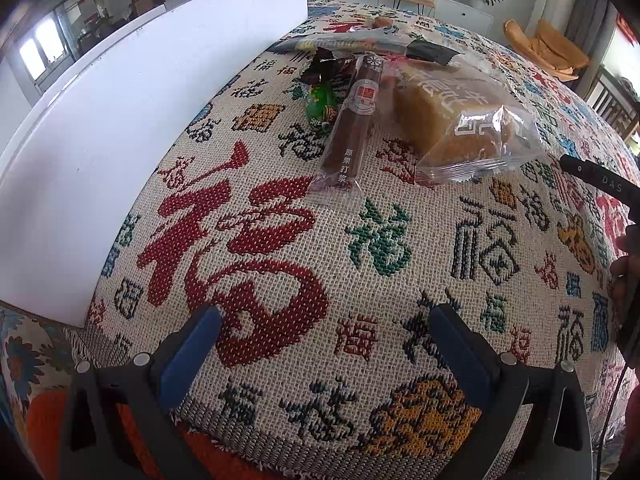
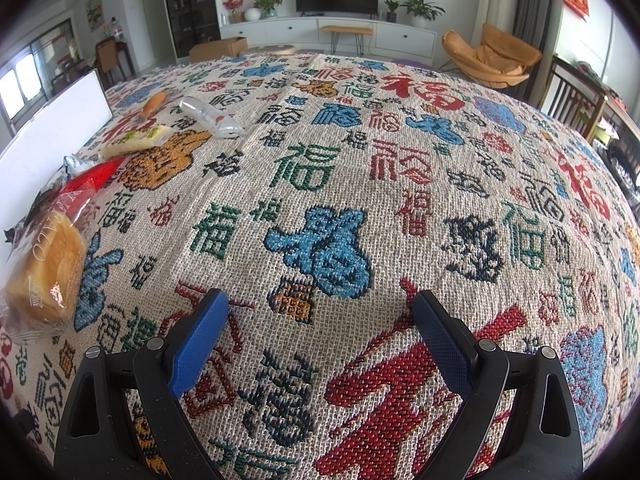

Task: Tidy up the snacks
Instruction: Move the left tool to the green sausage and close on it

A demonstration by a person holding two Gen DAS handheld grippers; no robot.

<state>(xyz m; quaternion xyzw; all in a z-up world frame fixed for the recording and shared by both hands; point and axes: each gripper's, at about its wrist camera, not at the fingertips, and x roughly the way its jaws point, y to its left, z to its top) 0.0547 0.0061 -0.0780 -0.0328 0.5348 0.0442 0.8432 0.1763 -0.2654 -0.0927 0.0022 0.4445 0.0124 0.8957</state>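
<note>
Snacks lie in a pile on the patterned cloth ahead of my left gripper [image 1: 324,316], which is open and empty above the cloth. The pile holds a long brown snack bar [image 1: 352,120], a clear bag with yellow cake [image 1: 452,116], a green packet [image 1: 320,104] and dark wrappers [image 1: 324,66] behind. My right gripper [image 2: 320,304] is open and empty too, over bare cloth. At its far left sit a bagged bread [image 2: 44,268], a red packet [image 2: 92,178], a pale yellow packet [image 2: 136,140], a clear wrapped snack [image 2: 212,118] and an orange snack [image 2: 154,104].
A white box wall [image 1: 120,120] runs along the left side of the cloth [image 1: 400,260]. The tip of the other gripper [image 1: 596,180] and a hand [image 1: 624,280] show at the left view's right edge. Chairs, a TV and cabinets stand beyond the table.
</note>
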